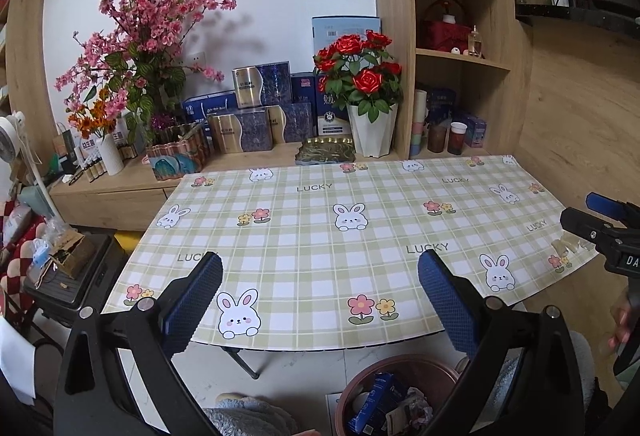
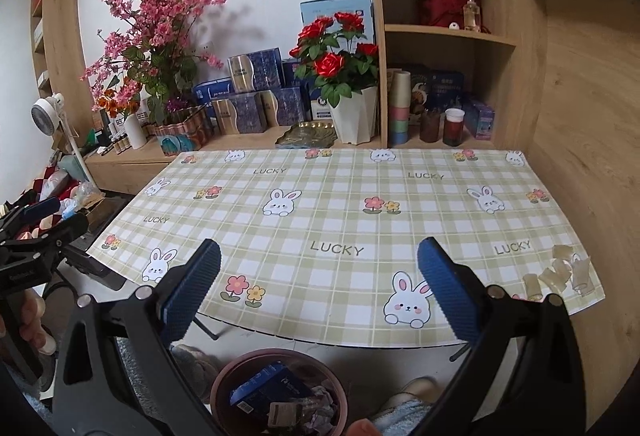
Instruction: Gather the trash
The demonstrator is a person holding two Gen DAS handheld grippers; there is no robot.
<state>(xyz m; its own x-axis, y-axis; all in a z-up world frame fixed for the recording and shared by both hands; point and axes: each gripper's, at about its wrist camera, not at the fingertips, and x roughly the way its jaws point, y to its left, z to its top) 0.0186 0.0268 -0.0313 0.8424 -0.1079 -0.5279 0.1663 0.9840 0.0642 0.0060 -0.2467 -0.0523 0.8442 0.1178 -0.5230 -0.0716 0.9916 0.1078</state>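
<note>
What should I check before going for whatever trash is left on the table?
1. Left gripper free: ok, fingers apart, nothing between them.
2. Right gripper free: ok, open and empty.
3. Trash left on the tablecloth: not ok, crumpled clear wrappers lie at its near right corner.
4. Path to the wrappers: ok, bare cloth between the right gripper and them.
5. Bin within reach: ok, on the floor below the near table edge, already holding a blue box and paper scraps.
6. Room left in the bin: cannot tell, only part of it shows.
</note>
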